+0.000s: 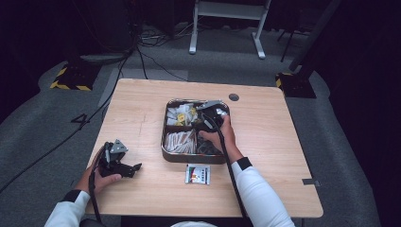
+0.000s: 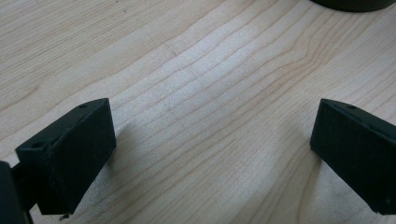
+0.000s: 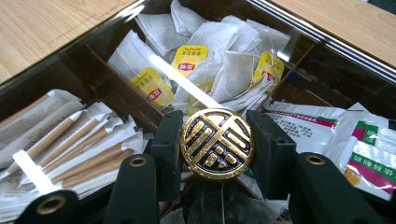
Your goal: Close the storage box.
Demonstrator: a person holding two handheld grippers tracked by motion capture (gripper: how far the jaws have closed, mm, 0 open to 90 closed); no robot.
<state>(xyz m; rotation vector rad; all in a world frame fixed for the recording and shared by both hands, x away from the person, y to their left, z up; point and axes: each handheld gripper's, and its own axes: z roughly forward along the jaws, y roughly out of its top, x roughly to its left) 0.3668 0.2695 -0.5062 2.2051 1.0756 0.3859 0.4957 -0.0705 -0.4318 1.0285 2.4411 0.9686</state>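
Round gold-patterned knob [image 3: 217,143] clamped between right tongs [image 3: 217,144], likely lid handle of divided box [image 1: 165,142] at counter [image 1: 142,104] centre, gripped for lifting. Tea bags [image 3: 196,58], stick packets [image 3: 70,140] seen beneath glass. Left tongs [image 2: 210,154] held wide, empty, parked on counter, kept clear.

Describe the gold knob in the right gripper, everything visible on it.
The gold knob is a round, shiny metal-looking disc with a raised gold pattern of bars and dots on a black ground. It faces the right gripper view's camera, clamped at its left and right edges by the right gripper, jaws pressed against it. It sits on a clear lid over the divided tray, above the centre where the compartments meet.
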